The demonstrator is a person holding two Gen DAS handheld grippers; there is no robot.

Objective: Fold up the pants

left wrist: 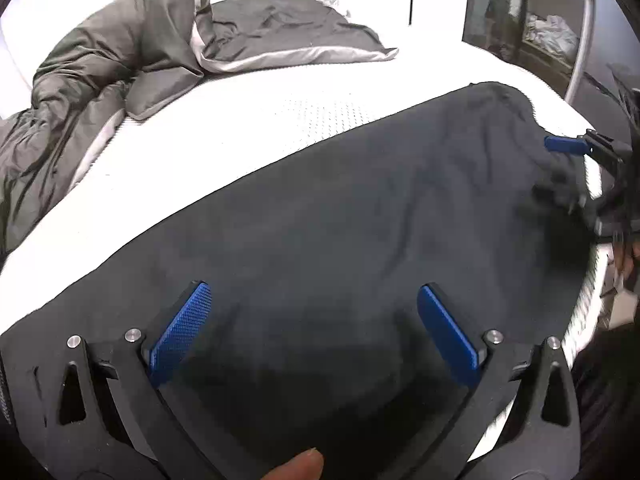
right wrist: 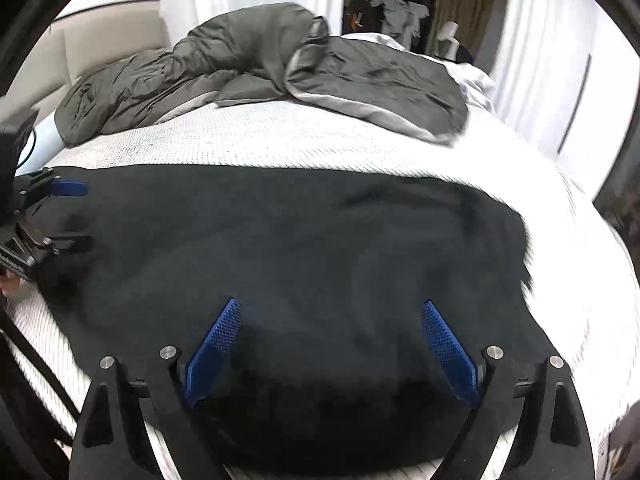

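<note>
Black pants [left wrist: 340, 216] lie spread flat across the near part of a white mattress [left wrist: 240, 128], also in the right wrist view [right wrist: 300, 248]. My left gripper [left wrist: 314, 300] is open, its blue pads just above the pants' near edge, holding nothing. My right gripper [right wrist: 332, 312] is open over the pants' near edge too, empty. Each gripper shows in the other's view: the right one [left wrist: 576, 168] at the pants' right end, the left one [right wrist: 68, 216] at the left end, both with fingers apart.
A crumpled grey duvet [left wrist: 132, 60] is piled at the back of the bed [right wrist: 260, 64]. A padded headboard [right wrist: 104, 44] is at far left. White curtains [right wrist: 540, 60] and a dark shelf unit [left wrist: 532, 20] stand beyond the bed. The mattress edge runs close to me.
</note>
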